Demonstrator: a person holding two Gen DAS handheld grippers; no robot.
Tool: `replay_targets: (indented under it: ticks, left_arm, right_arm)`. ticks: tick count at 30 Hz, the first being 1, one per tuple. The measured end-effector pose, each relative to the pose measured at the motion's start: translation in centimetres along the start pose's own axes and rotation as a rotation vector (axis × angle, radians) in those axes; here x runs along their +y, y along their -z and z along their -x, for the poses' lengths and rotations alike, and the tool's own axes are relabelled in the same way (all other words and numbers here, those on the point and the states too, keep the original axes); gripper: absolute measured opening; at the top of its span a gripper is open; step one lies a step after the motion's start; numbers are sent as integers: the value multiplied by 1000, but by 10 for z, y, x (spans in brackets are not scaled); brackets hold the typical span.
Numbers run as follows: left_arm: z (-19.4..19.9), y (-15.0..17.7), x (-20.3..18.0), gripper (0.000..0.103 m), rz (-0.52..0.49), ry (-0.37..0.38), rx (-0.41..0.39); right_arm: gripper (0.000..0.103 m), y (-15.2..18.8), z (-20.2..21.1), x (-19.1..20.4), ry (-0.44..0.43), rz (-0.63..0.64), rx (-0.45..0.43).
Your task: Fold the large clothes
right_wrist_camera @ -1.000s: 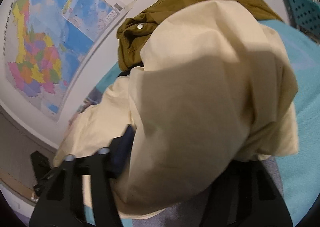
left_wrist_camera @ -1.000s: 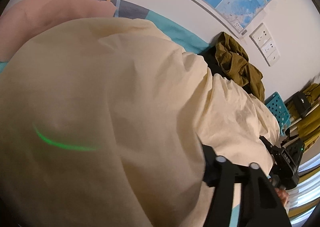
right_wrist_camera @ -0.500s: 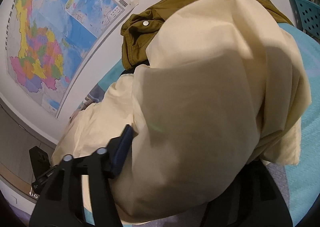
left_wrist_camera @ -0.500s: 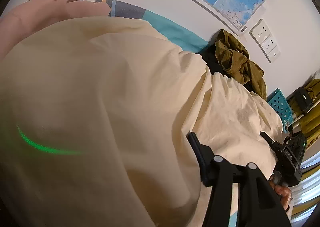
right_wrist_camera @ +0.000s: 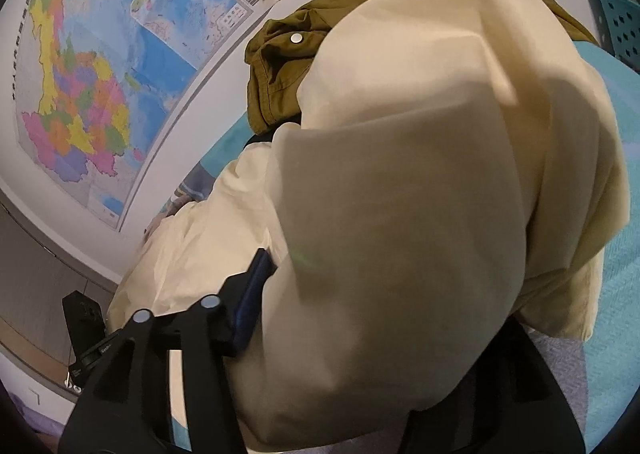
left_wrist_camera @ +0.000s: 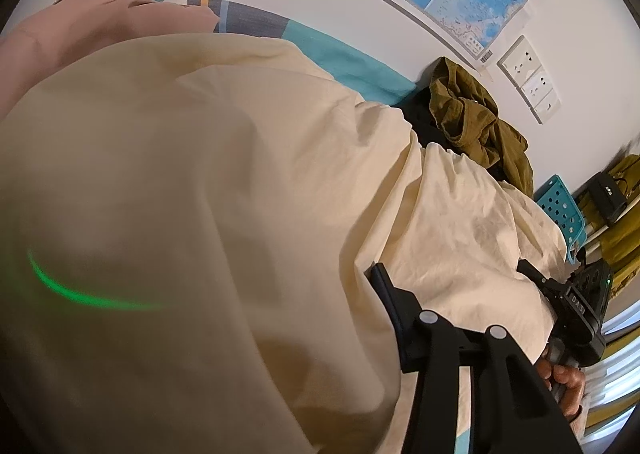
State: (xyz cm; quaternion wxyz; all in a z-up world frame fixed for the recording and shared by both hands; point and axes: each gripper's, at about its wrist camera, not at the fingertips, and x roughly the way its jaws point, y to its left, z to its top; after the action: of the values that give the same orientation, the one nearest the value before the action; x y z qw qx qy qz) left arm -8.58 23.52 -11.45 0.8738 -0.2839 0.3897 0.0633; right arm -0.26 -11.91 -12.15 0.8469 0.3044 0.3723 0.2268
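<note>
Cream cotton garment [left_wrist_camera: 200, 174] fills most of the left wrist view, hanging as a broad curtain right in front of the lens. This suggests the left claw [left_wrist_camera: 320, 274] has it pinched by an edge and raised off the bed. Only one black finger shows; the other is buried under the cloth, and the jaws are closing on that fabric. Farther along the same edge the right claw [left_wrist_camera: 532, 274] bites into the garment too, with a hand [left_wrist_camera: 564, 386] on its handle. Between the two the cloth sags onto the turquoise bed sheet [left_wrist_camera: 352, 62]. Holding two points apart likely keeps the big piece spread so a fold line can be set. A crumpled olive green jacket [left_wrist_camera: 472, 122] and a flat pink garment [left_wrist_camera: 80, 26] lie beyond, against the wall

From the right wrist view the cream cloth drapes over the claw and hides its far finger. The near finger presses a blue pad into a fold, and these jaws are also closing with cloth between them. The olive jacket sits just behind the raised fabric, below a colourful paper wall map [right_wrist_camera: 80, 86]
</note>
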Motion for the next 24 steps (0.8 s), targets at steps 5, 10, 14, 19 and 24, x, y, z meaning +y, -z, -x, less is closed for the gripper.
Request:
replay_targets:
  ticks: [5,10,14,19,24]
  left_arm:
    - [1,0,-2,44,-6,-3,2]
    - [7,-4,-6,30,-26,9,0]
    - [14,-4,-8,27,-54,13,-4]
    - [4,-8,1,44,-40,32,35]
    - [-1,-7,1,51,-54,23,41]
  right_arm:
    - [32,-1,4,0,-59,-27,3]
    - [25,-3,19,11,-121,-28,4]
    - [24,0,26,20,-110,14,33]
    - [43,1,15,8,-59,-33,77]
    - [56,5,2,9,-56,-15,86]
